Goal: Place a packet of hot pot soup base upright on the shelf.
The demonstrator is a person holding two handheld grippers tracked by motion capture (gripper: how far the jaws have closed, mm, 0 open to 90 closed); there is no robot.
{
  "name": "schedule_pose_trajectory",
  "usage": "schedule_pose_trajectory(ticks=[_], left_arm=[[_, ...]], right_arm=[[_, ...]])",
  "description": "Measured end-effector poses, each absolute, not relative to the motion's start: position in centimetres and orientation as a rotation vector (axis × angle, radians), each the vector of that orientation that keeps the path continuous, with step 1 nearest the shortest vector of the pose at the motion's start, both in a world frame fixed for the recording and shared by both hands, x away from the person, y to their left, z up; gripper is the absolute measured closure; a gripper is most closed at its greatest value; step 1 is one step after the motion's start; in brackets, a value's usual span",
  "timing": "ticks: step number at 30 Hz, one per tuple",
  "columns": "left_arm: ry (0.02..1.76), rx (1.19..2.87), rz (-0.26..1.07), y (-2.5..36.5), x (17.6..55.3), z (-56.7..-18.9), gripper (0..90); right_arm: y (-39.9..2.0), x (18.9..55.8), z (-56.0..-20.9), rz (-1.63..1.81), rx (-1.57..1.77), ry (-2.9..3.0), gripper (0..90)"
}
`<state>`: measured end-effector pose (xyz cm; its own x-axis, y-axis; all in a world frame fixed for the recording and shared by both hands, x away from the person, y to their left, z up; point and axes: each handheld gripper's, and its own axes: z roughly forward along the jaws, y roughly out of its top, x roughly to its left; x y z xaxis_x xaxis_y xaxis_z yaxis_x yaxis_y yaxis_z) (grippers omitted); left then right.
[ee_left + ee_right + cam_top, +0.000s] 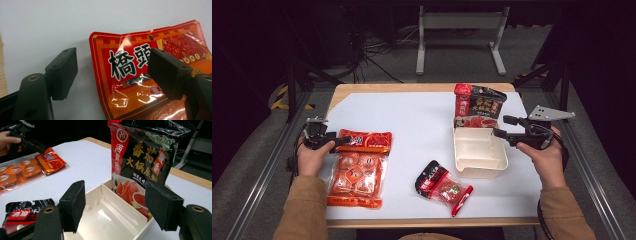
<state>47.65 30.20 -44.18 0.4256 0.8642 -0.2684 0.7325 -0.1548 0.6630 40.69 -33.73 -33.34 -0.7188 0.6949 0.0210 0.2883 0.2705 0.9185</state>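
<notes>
Orange packet (140, 75) edge between spread left gripper (112, 72) jaws, unpinched; right gripper (115, 206) jaws spread over white tray (117, 220).

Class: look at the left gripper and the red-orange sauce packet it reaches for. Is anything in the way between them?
Nothing visible. The left gripper has open jaws straddling the edge of the red-orange sauce packet, with only bare white table sheet around.

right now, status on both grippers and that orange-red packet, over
Left gripper open, jaws astride the corner of the orange-red packet, not gripping. Right gripper open, empty, over the white tray. Nothing in the way.
</notes>
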Motion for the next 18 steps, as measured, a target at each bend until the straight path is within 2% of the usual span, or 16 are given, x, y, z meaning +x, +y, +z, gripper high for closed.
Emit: schedule_pose_trajectory(ticks=[12,18], left_arm=[[1.282,1.960,0.141,29.63,47.97,-44.84,27.8],[1.246,1.926,0.077,29.74,47.94,-44.90,34.4]], right_arm=[[-33.84,40.62,-33.30,1.440,0.892,2.158,33.6],[-33.80,40.61,-33.29,1.439,0.883,2.162,33.6]])
